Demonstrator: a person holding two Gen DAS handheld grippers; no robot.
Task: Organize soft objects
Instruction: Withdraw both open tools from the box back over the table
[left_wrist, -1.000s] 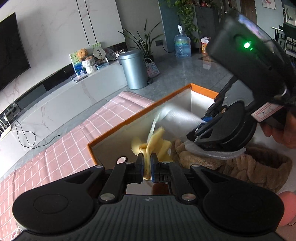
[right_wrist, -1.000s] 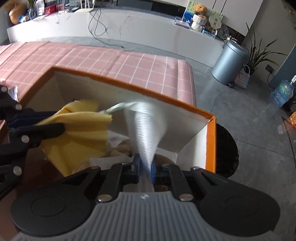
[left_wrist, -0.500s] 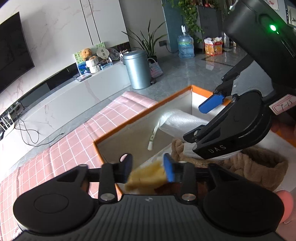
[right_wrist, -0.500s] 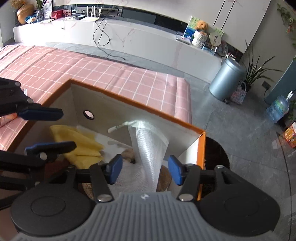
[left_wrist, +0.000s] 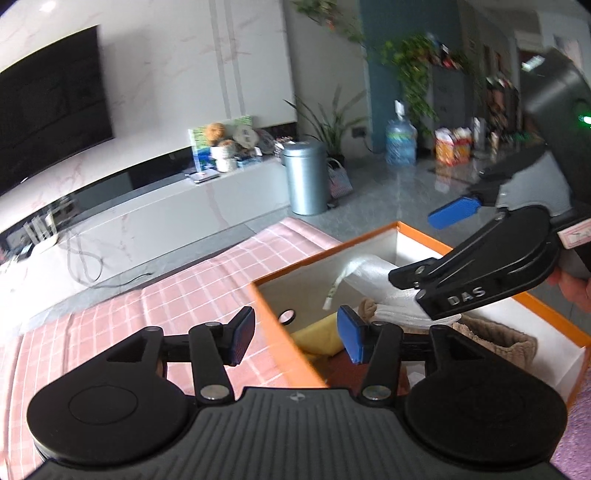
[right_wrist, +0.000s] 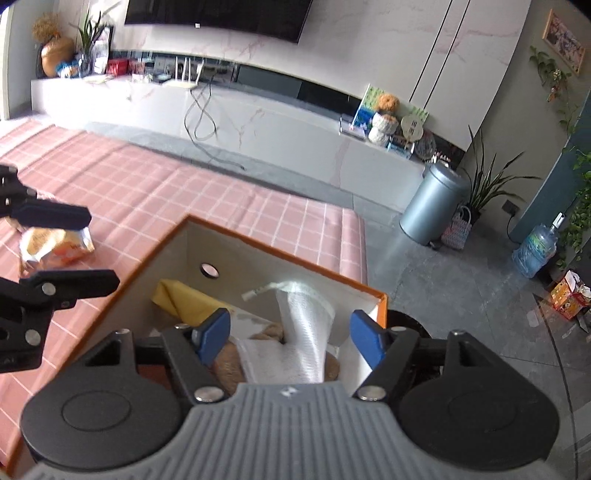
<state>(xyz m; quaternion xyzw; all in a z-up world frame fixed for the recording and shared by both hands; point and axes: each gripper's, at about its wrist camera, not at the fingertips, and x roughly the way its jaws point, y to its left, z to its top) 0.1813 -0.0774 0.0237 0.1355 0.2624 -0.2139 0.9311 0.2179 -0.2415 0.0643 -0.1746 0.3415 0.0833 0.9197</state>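
An orange-rimmed box (left_wrist: 280, 314) (right_wrist: 258, 243) holds a yellow cloth (left_wrist: 317, 339) (right_wrist: 184, 299), a white mesh bag (left_wrist: 373, 273) (right_wrist: 303, 332) and a brown fuzzy item (left_wrist: 495, 332) (right_wrist: 229, 369). My left gripper (left_wrist: 297, 339) (right_wrist: 96, 251) hovers above the box's left rim; its jaws are opening and nothing is between the pads. My right gripper (right_wrist: 290, 336) (left_wrist: 424, 247) hangs over the box's right half, above the white bag. Its jaws are opening too, and the pads touch nothing.
The box stands on a pink checked tablecloth (right_wrist: 147, 192). A crinkled snack packet (right_wrist: 55, 245) lies on the cloth left of the box. Beyond the table are a grey bin (right_wrist: 428, 203), a water bottle (right_wrist: 535, 251), potted plants and a long white TV bench (right_wrist: 258, 125).
Both grippers were shut, the left on the yellow cloth and the right on the white bag. Both have let go, the items now lie in the box, and both grippers have risen and drawn back.
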